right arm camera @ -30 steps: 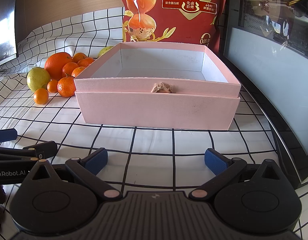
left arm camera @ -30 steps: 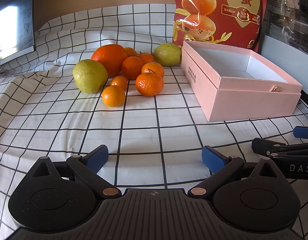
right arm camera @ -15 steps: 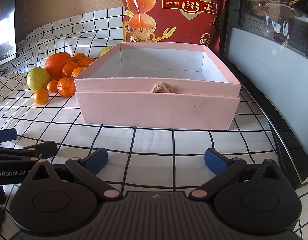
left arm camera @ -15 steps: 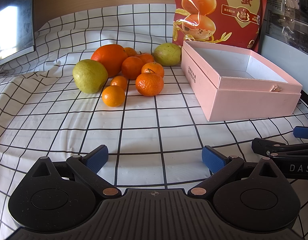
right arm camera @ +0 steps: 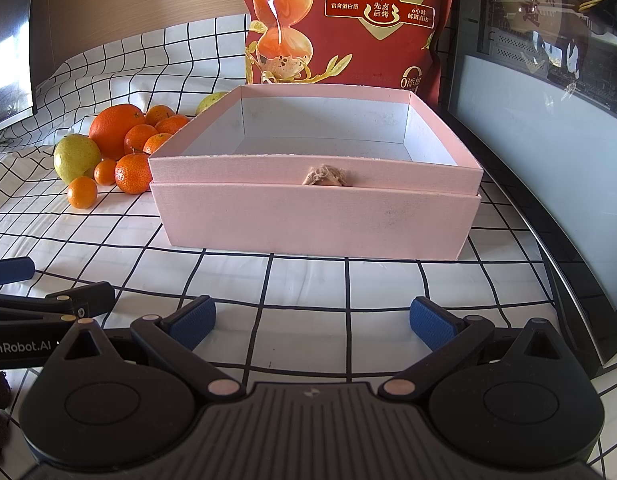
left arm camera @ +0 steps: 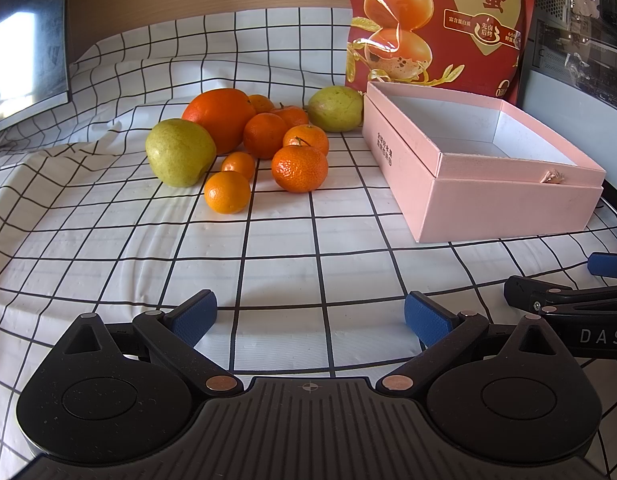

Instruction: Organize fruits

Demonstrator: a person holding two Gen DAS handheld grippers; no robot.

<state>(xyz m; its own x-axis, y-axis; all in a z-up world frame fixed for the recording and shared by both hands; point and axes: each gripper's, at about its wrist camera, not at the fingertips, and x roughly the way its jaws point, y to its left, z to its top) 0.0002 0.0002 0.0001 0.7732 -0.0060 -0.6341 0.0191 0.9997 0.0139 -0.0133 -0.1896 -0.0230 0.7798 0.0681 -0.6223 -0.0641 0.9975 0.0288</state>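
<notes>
Nothing moved since 1 second ago: both tools, left tool (left arm camera: 310,314) and right tool (right arm camera: 312,318), gaping wide, empty. Fruits (left arm camera: 264,136) heaped toward worktop's far edge, left of empty pink box (right arm camera: 314,212); sorting unstarted.

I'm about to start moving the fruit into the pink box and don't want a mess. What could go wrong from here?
1. The fruit sits packed together: pulling the front tangerine may nudge the small ones into rolling across the cloth.
2. The pears and the big orange look wide for the open left claw, so they might slip.
3. The right claw, also open, lies close beside it; crossing paths toward the box could make them collide.
</notes>
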